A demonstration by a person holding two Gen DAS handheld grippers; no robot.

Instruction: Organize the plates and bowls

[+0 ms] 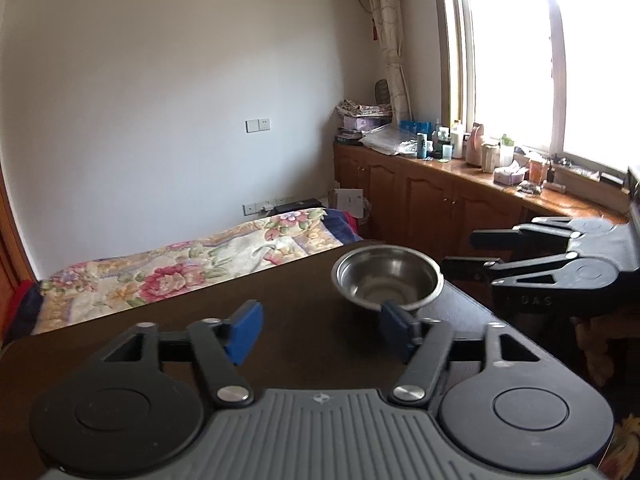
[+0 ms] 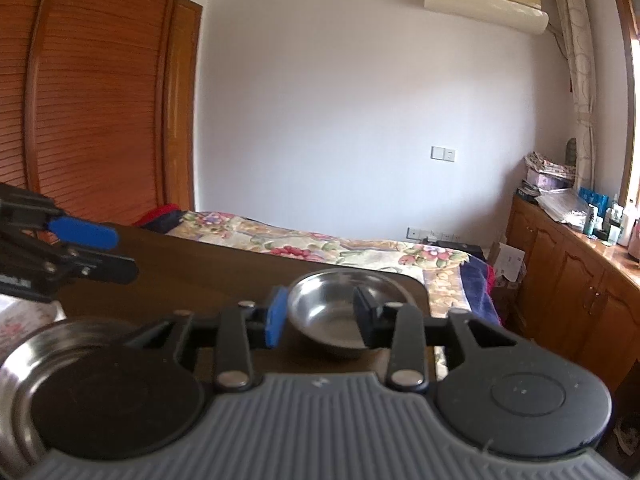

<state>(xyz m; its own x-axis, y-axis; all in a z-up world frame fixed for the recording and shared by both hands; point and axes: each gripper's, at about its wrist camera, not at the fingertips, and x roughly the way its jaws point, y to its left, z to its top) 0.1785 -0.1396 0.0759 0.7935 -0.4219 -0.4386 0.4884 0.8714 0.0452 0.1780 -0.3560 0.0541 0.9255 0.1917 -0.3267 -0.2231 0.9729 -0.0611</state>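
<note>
A steel bowl (image 2: 344, 312) is seen at the tabletop's (image 1: 280, 292) far corner, centre frame, empty – the right claw (image 2: 320, 316) spread around its rim, not gripping. A steel plate (image 2: 24, 368) lies lower left. The left claw (image 1: 320, 332) is held open.

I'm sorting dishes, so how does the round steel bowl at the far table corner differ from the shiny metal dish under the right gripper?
The round steel bowl looks deep and narrow-rimmed; the shiny metal dish looks shallower, with a broad rim. The bowl shows almost whole between the open fingers of the right gripper; the dish is mostly hidden beneath that gripper's body. Both are round, bare shiny metal.
</note>
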